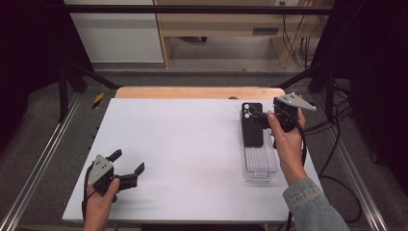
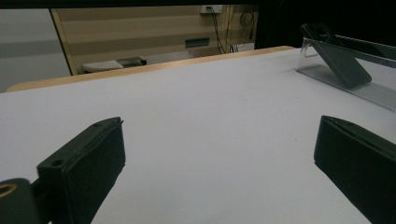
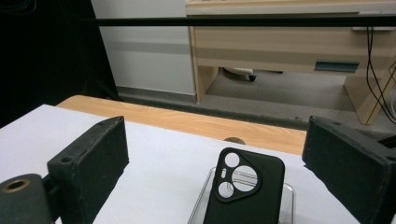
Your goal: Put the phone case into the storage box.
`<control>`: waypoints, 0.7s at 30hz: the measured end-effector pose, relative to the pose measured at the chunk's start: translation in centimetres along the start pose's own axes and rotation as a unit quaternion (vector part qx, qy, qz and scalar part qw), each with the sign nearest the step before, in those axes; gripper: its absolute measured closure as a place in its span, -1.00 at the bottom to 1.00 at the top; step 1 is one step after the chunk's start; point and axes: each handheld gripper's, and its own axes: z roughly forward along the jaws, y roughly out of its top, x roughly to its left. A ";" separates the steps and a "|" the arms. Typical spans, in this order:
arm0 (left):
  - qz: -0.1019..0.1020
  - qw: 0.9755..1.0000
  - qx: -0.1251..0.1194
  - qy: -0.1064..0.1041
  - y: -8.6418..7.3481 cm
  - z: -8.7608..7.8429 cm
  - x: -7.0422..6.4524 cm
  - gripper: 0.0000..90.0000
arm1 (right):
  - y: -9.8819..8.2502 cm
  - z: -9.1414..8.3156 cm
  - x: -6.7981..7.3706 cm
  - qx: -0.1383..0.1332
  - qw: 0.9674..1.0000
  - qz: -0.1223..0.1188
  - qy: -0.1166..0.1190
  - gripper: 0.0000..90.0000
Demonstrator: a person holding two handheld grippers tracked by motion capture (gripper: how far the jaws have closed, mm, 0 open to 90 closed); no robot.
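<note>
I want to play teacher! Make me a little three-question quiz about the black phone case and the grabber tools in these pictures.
1. True or false: the left gripper is holding the phone case.
2. What does the phone case lean on? A) a clear plastic tray B) a wooden box C) a book
3. Fill in the gap: the right gripper has its jaws ____ on either side of the case's camera end.

Key:
1. False. It rests open on the white table, far from the case.
2. A. The case is propped at a slant on the tray's far end.
3. Open. The jaws stand wide apart and do not touch the case.
</note>
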 end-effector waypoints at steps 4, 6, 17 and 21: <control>0.000 1.000 0.000 0.000 0.0 0.0 0.0 -0.96 | 0.2 -0.4 0.2 -0.003 1.000 -0.003 0.005 -0.85; 0.001 1.000 0.000 0.000 0.0 0.0 0.0 -0.96 | 0.3 -0.5 0.2 -0.003 1.000 -0.003 0.006 -0.87; 0.000 1.000 0.000 0.000 0.0 0.0 0.0 -0.96 | 0.5 -1.2 0.1 -0.010 1.000 0.002 0.010 -0.92; 0.000 1.000 0.000 0.000 0.0 0.0 0.0 -0.96 | 0.5 -1.4 0.0 -0.009 1.000 0.001 0.011 -0.92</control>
